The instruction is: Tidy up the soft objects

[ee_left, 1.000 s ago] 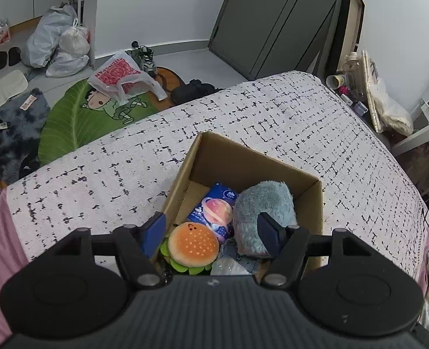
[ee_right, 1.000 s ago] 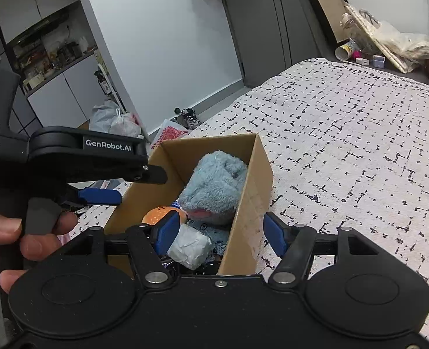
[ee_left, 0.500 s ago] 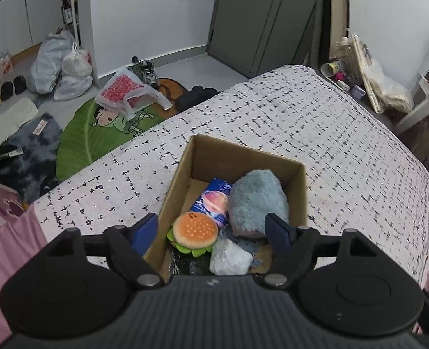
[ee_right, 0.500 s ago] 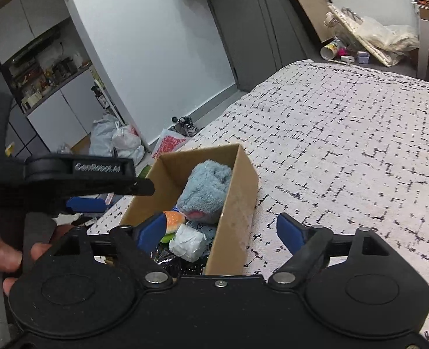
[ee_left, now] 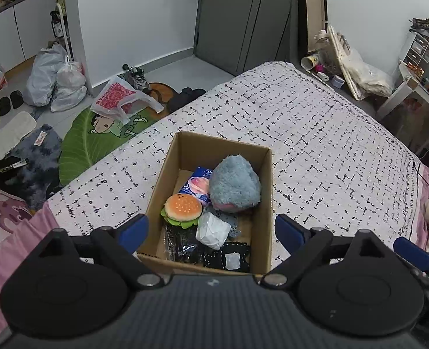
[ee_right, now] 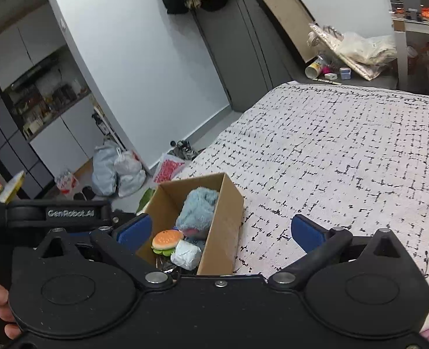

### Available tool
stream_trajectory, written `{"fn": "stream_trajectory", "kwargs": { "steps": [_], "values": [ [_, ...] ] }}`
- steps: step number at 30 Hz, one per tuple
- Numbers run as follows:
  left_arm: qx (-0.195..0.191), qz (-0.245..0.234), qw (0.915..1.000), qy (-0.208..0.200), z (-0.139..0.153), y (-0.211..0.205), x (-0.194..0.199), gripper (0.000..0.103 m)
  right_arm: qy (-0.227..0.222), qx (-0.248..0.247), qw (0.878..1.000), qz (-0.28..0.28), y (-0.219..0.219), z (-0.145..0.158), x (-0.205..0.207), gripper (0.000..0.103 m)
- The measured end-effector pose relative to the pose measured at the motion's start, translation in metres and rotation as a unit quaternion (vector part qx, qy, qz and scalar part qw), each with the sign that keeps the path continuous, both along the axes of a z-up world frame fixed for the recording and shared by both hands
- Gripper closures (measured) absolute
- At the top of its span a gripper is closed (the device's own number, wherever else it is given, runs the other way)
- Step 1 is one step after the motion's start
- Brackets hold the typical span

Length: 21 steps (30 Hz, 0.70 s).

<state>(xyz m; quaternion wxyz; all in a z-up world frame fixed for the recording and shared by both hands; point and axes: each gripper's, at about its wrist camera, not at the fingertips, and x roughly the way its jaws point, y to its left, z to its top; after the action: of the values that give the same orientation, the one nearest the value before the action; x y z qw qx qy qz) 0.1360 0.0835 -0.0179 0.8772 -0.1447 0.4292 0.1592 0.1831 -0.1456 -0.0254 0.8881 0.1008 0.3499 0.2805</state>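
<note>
Toys, the burger (ee_left: 183,210) and blue plush (ee_left: 234,185), lie in the box (ee_left: 268,203) on the bed (ee_left: 316,145); my left gripper (ee_left: 211,229) and right gripper (ee_right: 221,229) have just been opening, wide and empty, and I judge the plush light and squashy, best pinched mid-body.

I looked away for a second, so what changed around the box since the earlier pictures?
Both tongs, left and right, have pulled up and back from the cardboard box, which now looks smaller. Their jaws have just been opening wide, with nothing gripped between them. The burger plush, blue fuzzy plush and white bundle lie in the box as before.
</note>
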Motion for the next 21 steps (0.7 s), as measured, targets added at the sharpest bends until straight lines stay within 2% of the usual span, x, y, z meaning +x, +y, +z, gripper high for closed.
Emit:
{"fn": "stream_trajectory", "kwargs": {
  "steps": [4, 10, 16, 21],
  "values": [
    [0.006, -0.001, 0.9999, -0.01, 0.013, -0.004, -0.011, 0.004, 0.001, 0.0, 1.0, -0.012, -0.011, 0.003, -0.007, 0.0],
    [0.007, -0.016, 0.9997, -0.014, 0.025, -0.013, -0.024, 0.003, -0.009, 0.0, 0.999, -0.031, -0.027, 0.012, -0.013, 0.0],
    [0.003, -0.035, 0.9992, -0.019, 0.035, -0.021, -0.039, 0.003, -0.025, -0.007, 0.999, -0.028, -0.045, 0.03, -0.025, 0.0],
    [0.003, -0.044, 0.9987, -0.026, 0.045, -0.024, -0.05, 0.003, -0.014, -0.003, 0.999, -0.045, -0.06, 0.041, -0.035, 0.0]
  ]
}}
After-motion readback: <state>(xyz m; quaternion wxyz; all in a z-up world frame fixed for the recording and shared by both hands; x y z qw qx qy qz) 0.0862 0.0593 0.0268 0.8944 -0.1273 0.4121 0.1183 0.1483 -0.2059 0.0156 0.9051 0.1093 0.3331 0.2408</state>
